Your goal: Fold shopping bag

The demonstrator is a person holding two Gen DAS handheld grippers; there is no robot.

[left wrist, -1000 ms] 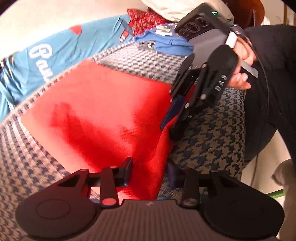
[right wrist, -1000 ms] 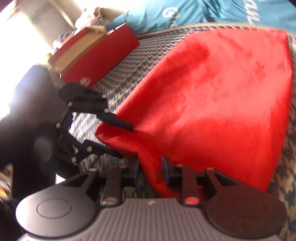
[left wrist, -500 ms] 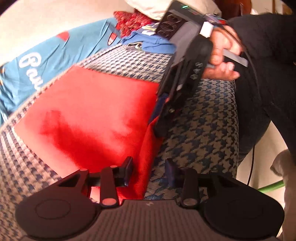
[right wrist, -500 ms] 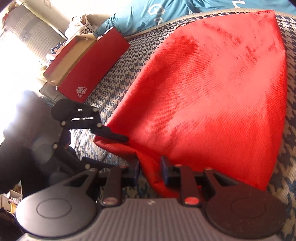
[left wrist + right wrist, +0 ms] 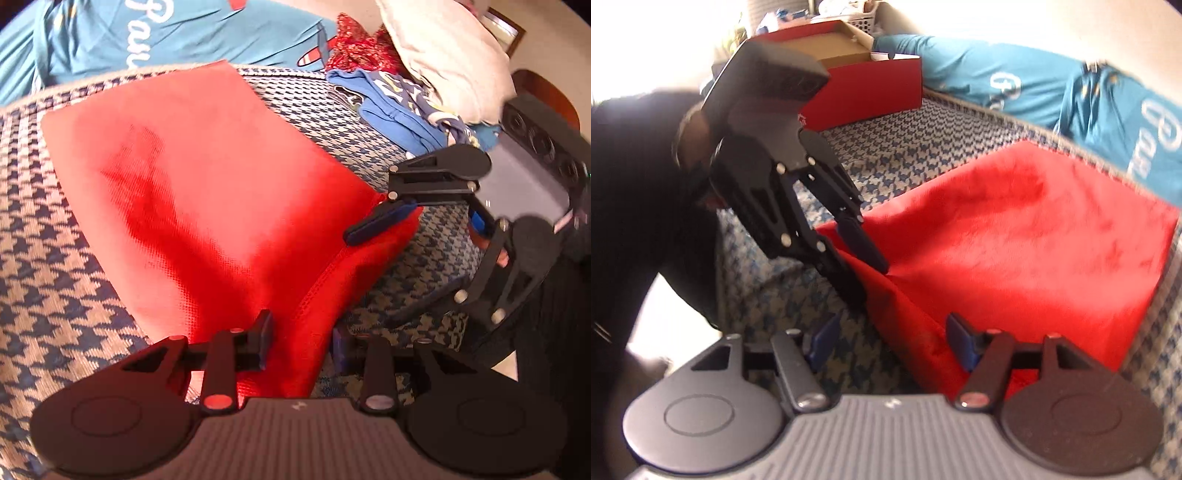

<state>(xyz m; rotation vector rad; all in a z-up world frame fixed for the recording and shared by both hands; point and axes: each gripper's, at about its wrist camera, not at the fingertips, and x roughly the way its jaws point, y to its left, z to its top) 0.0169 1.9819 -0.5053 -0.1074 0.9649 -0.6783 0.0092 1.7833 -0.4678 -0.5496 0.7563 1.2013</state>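
A red fabric shopping bag (image 5: pixel 207 177) lies flat on a blue-and-beige houndstooth cushion (image 5: pixel 55 258). My left gripper (image 5: pixel 301 343) straddles the bag's near hem. Its jaws are closing, with a gap still showing beside the fabric. In the right wrist view the left gripper (image 5: pixel 871 280) has one finger on top of the bag (image 5: pixel 1034 251) and one under its edge. My right gripper (image 5: pixel 894 345) stands over the same hem further along. Its jaws are opening and the fabric hangs loose between them. In the left wrist view the right gripper (image 5: pixel 369 277) sits at the bag's corner.
A teal jersey (image 5: pixel 147 33) lies behind the cushion, with blue clothes (image 5: pixel 399 110) and a white pillow (image 5: pixel 443 55) to one side. An open red shoe box (image 5: pixel 871 85) stands at the cushion's far end. A dark sleeve (image 5: pixel 635 184) fills the left. The cushion drops off just beyond the hem.
Both grippers have rolled, so each view has turned. The right gripper's jaws have spread and no longer pinch the hem. The left gripper has slid along the edge.
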